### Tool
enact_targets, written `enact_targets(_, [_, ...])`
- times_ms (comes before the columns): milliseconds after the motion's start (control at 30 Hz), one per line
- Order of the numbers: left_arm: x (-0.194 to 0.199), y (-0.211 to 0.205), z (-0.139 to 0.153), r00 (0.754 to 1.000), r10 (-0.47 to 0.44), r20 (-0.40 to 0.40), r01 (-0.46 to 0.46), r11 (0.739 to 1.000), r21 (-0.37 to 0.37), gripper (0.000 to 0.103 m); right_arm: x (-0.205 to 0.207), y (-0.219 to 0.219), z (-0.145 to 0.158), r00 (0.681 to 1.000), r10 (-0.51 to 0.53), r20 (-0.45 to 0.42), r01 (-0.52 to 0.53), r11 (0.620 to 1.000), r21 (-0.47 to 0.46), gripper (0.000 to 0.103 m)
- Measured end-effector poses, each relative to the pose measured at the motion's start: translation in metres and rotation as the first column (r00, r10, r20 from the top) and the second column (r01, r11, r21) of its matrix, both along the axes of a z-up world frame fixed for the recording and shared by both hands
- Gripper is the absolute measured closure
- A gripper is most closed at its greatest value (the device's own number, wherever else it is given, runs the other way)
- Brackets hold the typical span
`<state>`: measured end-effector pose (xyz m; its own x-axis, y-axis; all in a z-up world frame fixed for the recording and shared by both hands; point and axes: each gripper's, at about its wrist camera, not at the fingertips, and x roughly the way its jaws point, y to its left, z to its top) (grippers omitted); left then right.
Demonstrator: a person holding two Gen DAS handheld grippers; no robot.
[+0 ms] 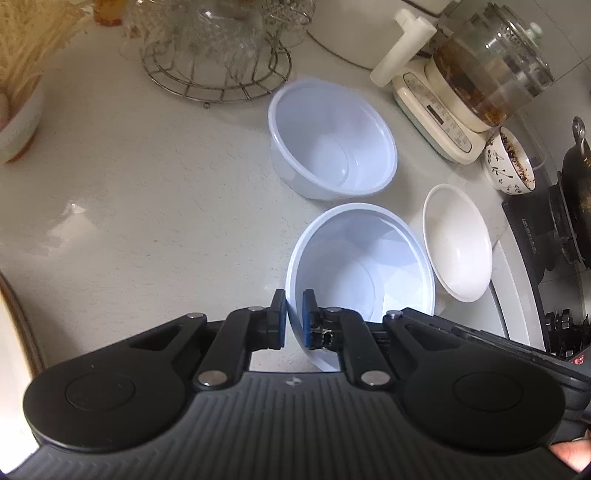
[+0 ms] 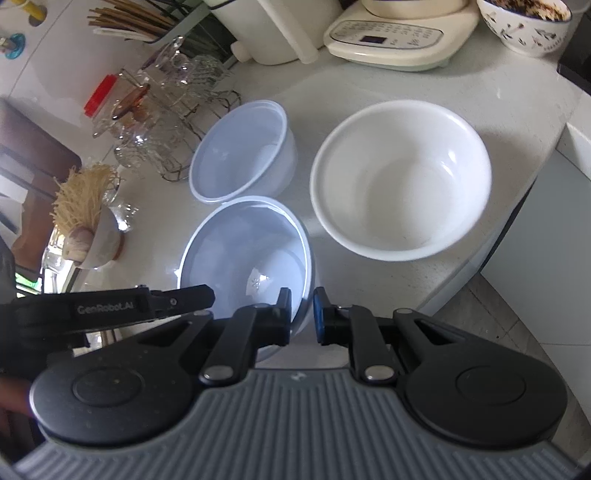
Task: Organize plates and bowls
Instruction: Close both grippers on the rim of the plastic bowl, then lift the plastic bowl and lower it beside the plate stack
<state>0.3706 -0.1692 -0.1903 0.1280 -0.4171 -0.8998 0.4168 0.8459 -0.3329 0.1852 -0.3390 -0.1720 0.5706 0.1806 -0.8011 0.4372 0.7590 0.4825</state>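
Your left gripper (image 1: 294, 319) pinches the near rim of the near plastic bowl (image 1: 369, 266), 1 finger inside the wall and 1 outside, pads pressed against it. Your right gripper (image 2: 302, 317) straddles the same bowl's rim (image 2: 251, 254) at its 5 o'clock edge; the fingers sit close on either side of the wall, but a narrow gap shows at the right pad, so you cannot tell whether they grip. In the right wrist view, the left gripper's black body (image 2: 110, 308) enters from 9 o'clock, beside that bowl.

Just beyond, at 12 o'clock from the near bowl, stands a 2nd plastic bowl (image 1: 332, 140), upright on the pale counter (image 1: 147, 203), its rim close to or touching the 1st. At 3 o'clock from the near bowl sits a white ceramic bowl (image 2: 402, 177), upright and apart from both plastic bowls.

Farther back, from 10 to 2 o'clock: a wire rack (image 1: 218, 62) holding glassware, a cream kettle base (image 2: 399, 33) carrying a glass pot (image 1: 495, 70), and a patterned bowl (image 1: 509, 162).
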Motion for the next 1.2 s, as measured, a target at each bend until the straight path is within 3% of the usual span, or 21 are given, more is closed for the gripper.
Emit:
enact_targets(300, [0.0,0.042,0.019,0.997,0.079,0.024,-0.078,0.996,-0.038,0.093,0.02,0.025,0.018,0.996,0.087,0.037,-0.086,0.996,-0.021,0.089])
enact_targets(633, [0.004,0.09,0.024,0.985,0.17,0.034,-0.169,0.985,-0.03,0.092,0.044,0.063,0.022,0.978,0.204,0.044,-0.203,0.978,-0.04,0.089])
enact_targets(1200, [0.006,0.112,0.001,0.988,0.154,-0.018,-0.154,0.987,0.038,0.092,0.051,0.09,0.002,0.977,0.21,-0.034,-0.211,0.977,-0.022,0.089])
